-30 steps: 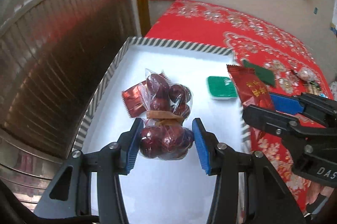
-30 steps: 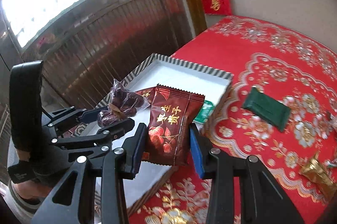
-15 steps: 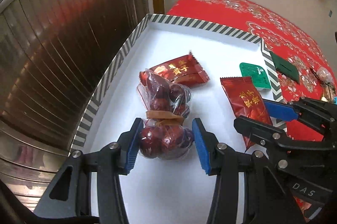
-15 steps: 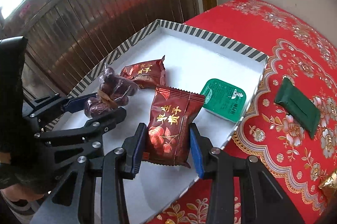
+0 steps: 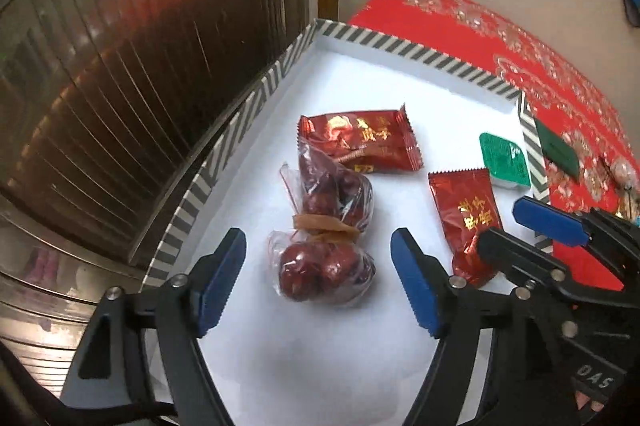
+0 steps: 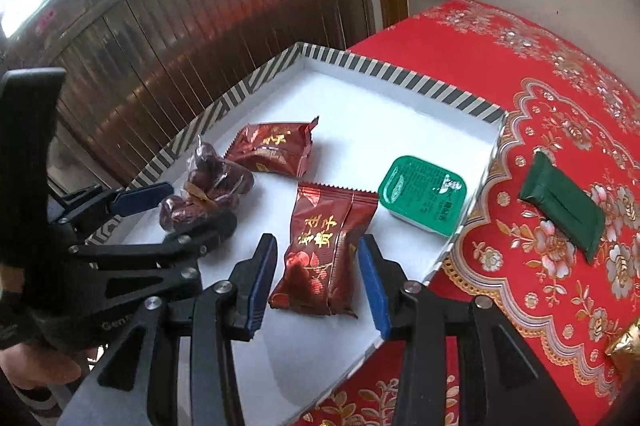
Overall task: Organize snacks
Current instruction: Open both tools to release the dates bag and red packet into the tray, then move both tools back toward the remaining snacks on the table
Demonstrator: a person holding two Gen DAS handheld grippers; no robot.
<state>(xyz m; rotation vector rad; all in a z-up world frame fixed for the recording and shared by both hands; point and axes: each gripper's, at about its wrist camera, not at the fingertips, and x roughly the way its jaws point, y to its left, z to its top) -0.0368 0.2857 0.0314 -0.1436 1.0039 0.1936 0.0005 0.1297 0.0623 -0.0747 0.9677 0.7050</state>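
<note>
A white tray with a striped rim (image 5: 256, 97) (image 6: 400, 77) holds the snacks. A clear bag of red dates (image 5: 326, 238) (image 6: 208, 189) lies in it between the spread pads of my left gripper (image 5: 318, 284), which is open and not touching it. My right gripper (image 6: 316, 278) is open around a dark red packet (image 6: 326, 246) (image 5: 468, 222) that lies flat in the tray. A second red packet (image 5: 360, 145) (image 6: 274, 147) and a green sealed cup (image 5: 504, 159) (image 6: 422, 195) also lie in the tray.
The tray sits on a red patterned tablecloth (image 6: 540, 105). A dark green wrapped bar (image 6: 562, 207) (image 5: 556, 145) lies on the cloth right of the tray. A gold-wrapped sweet (image 6: 626, 346) is at the right edge. A brown slatted door (image 5: 120, 65) stands left.
Both grippers lowered over the tray and opened. The date bag and the red packet left the pads and now lie on the tray floor.
</note>
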